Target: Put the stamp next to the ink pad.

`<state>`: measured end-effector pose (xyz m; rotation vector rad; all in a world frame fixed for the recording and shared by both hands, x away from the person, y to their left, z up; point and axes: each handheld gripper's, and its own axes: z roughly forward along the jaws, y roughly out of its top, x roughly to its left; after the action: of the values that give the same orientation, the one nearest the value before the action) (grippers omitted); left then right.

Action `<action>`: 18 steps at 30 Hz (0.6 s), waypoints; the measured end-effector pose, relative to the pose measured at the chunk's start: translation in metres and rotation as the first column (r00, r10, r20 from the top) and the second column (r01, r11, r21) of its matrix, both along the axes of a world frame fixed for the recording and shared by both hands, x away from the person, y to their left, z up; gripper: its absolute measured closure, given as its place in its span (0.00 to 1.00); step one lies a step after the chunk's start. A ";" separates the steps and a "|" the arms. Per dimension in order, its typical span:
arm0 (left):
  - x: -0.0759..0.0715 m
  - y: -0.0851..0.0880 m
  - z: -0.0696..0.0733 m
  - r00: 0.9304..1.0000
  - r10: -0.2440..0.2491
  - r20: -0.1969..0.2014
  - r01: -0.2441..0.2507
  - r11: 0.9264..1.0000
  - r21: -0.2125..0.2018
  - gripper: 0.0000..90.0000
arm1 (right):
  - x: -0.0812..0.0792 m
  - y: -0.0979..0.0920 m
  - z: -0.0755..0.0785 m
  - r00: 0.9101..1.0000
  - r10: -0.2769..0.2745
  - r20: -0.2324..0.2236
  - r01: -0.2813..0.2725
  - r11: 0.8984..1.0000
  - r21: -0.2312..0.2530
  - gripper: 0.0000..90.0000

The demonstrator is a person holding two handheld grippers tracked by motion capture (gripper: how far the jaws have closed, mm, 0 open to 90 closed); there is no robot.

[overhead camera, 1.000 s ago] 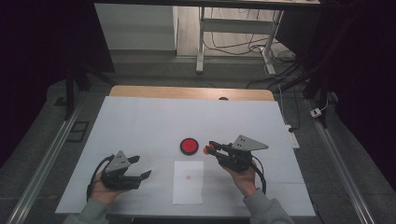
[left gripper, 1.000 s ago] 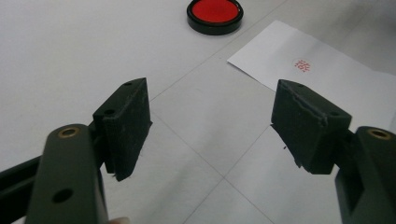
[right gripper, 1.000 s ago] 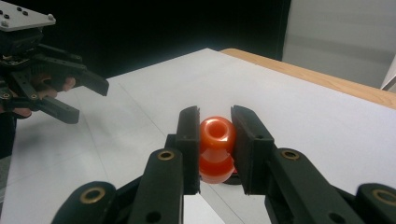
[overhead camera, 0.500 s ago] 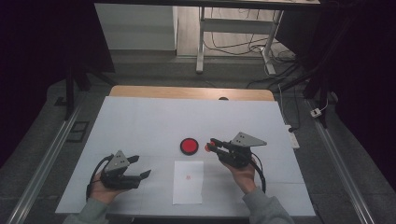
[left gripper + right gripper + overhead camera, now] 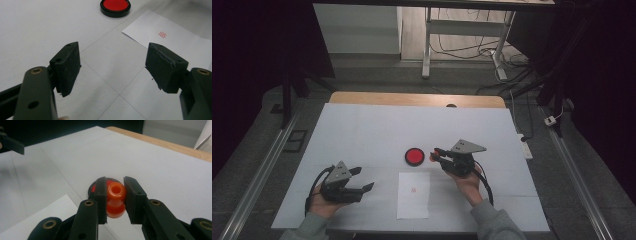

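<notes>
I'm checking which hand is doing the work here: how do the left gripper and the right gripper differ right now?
The left gripper has its jaws spread wide with nothing between them; the right gripper is shut on an orange stamp. The left gripper rests near the table's front edge, left of the paper sheet; the right gripper sits beside the red ink pad. Both have black jaws, and each is held in a hand.

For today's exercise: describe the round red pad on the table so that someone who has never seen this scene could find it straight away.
Start with the white table and find the sheet of paper near its front edge, between the person's hands. Just beyond the paper's far edge sits the ink pad. It is a flat round disc, bright red with a black rim, unlike the taller orange stamp gripped in the right claw beside it.
</notes>
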<state>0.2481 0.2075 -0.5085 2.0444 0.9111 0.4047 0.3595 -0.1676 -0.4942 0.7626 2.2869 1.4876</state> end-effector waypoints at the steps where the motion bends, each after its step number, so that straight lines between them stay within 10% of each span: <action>1: 0.000 0.000 0.000 1.000 0.000 -0.001 0.000 1.000 0.001 0.31 | 0.001 0.001 -0.002 1.000 -0.004 -0.005 0.003 1.000 -0.006 0.80; 18: 0.001 -0.002 -0.001 1.000 -0.003 -0.010 0.003 1.000 0.006 0.31 | 0.015 0.010 -0.025 0.998 -0.045 -0.046 0.039 0.990 -0.136 0.80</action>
<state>0.2488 0.2052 -0.5096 2.0548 0.9134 0.3960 0.3748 -0.1578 -0.5189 0.8109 2.3640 1.2943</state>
